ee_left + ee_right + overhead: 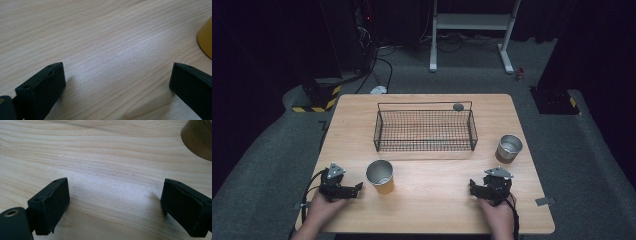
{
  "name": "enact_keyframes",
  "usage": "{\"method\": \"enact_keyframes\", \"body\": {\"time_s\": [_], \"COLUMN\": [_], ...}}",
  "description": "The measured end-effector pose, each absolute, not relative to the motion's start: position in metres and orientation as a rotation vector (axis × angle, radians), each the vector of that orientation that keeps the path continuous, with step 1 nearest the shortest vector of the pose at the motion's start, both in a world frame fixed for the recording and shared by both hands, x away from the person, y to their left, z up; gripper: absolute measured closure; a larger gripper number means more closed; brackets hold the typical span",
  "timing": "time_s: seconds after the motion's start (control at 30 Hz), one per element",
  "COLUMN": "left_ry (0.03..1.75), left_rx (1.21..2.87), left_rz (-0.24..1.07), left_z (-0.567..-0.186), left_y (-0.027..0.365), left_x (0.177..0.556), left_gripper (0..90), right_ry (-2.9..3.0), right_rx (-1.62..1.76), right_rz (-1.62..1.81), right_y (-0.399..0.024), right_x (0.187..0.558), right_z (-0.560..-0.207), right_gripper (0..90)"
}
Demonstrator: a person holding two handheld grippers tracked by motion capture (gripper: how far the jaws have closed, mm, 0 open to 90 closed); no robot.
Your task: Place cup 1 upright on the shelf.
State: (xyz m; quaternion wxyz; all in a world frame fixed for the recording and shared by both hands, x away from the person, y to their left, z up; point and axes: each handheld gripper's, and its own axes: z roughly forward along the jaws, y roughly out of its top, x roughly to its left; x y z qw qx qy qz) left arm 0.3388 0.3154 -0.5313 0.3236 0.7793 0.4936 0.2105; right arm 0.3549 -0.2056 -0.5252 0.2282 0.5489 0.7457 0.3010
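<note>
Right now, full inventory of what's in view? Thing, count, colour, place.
table: 1, light wood, centre of the high view
wire basket: 1, black, far middle of the table
small round disc: 1, grey, at the basket's far right corner; resting on the rim or behind it, cannot tell
yellow cup: 1, yellow with a silvery inside, upright, near left, just right of the left gripper
brown cup: 1, brownish with a silvery inside, upright, right side, beyond the right gripper
white frame: 1, on the floor beyond the table
left gripper: 1, black, near left edge, open, nothing held
right gripper: 1, black, near right edge, open, nothing held
</note>
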Motion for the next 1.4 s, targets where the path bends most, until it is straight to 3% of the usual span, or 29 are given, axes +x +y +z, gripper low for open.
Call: {"method": "enact_keyframes", "body": {"time_s": [1.4], "left_ry": [1.298], "left_rx": [2.037], "left_rz": [0.540], "left_z": [-0.5242], "left_y": [0.3187], "left_x": [0.3354], "left_gripper": [0.1], "right_ry": [2.056], "right_rx": [1.506], "right_rz": [0.828], "right_y": [-0.2058], "right_x": [0.3554], "right_z": [-0.5253], "right_gripper": [8.8]}}
